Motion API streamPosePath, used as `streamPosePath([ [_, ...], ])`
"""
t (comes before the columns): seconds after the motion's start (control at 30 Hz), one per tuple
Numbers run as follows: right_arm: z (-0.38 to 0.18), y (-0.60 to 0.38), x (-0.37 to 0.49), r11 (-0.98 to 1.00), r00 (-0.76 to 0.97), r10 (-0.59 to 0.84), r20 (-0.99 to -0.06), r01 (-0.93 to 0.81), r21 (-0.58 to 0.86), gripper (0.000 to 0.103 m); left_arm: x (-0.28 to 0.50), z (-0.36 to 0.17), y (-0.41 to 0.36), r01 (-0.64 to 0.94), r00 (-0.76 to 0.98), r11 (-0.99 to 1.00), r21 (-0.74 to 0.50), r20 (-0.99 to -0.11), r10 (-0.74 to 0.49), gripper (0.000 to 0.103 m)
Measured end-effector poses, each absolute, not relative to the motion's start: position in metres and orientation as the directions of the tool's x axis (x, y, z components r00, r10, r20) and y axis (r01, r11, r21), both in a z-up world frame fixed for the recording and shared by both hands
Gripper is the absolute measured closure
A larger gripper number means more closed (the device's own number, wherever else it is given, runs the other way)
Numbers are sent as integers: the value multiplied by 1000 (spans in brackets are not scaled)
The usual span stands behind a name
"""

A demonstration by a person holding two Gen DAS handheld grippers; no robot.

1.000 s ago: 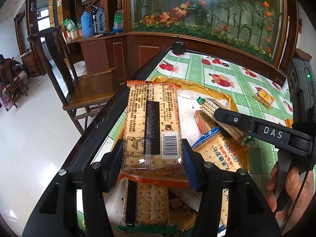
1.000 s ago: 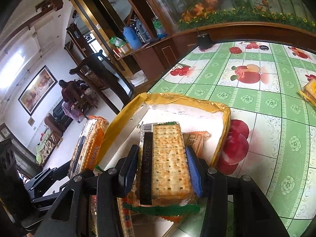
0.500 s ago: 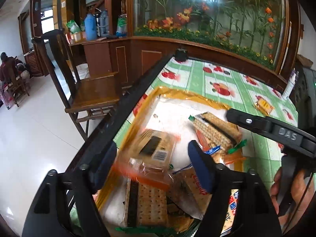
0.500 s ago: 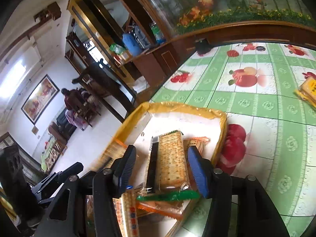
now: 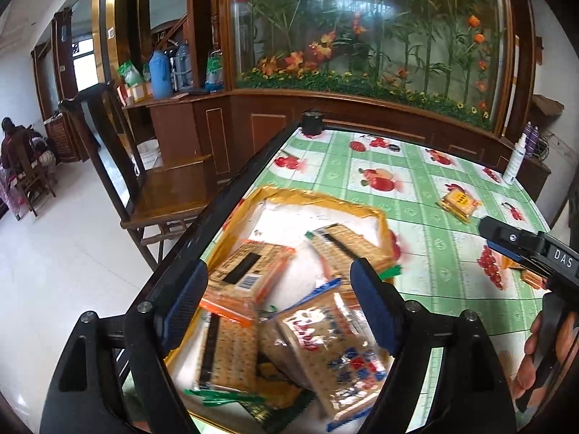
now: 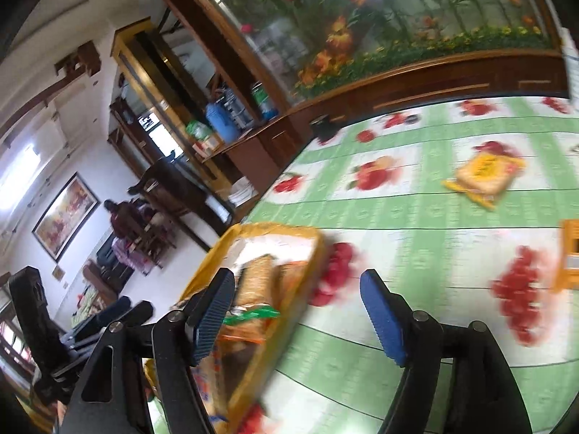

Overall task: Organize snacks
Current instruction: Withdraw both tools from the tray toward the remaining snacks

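Right wrist view: right gripper (image 6: 296,316) empty, jaws just been opening, now wide. Nearest loose snack, yellow cracker pack (image 6: 483,175), far ahead and right of jaws on green tablecloth (image 6: 398,217), well apart from yellow tray (image 6: 311,238); long axis roughly across view. Left gripper (image 5: 278,303) also gaping, nothing pinched, over tray w/ packs inside. Right hand nearer, prob. next reach.

"DAS" on right tool (image 5: 535,253) (white lettering)

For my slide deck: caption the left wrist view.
Open left tool above a yellow-rimmed tray of cracker packets on a fruit-print tablecloth.
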State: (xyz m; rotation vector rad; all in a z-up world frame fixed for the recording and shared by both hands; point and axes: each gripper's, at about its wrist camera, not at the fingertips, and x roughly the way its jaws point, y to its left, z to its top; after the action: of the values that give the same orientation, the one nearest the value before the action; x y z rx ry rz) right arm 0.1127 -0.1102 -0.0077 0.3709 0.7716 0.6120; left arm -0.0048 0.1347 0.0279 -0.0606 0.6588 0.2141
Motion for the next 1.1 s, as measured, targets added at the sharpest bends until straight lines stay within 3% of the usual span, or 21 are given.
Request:
streamPosePath([
  [0.5, -29, -283, 96, 804, 703, 471, -532, -94, 587, 25, -6, 46, 73, -136, 798, 989, 63, -584, 147, 22],
  [1.1, -25, -333, 60, 834, 750, 403, -525, -64, 548, 18, -25, 65, 30, -115, 830, 986, 123, -534, 163, 19],
])
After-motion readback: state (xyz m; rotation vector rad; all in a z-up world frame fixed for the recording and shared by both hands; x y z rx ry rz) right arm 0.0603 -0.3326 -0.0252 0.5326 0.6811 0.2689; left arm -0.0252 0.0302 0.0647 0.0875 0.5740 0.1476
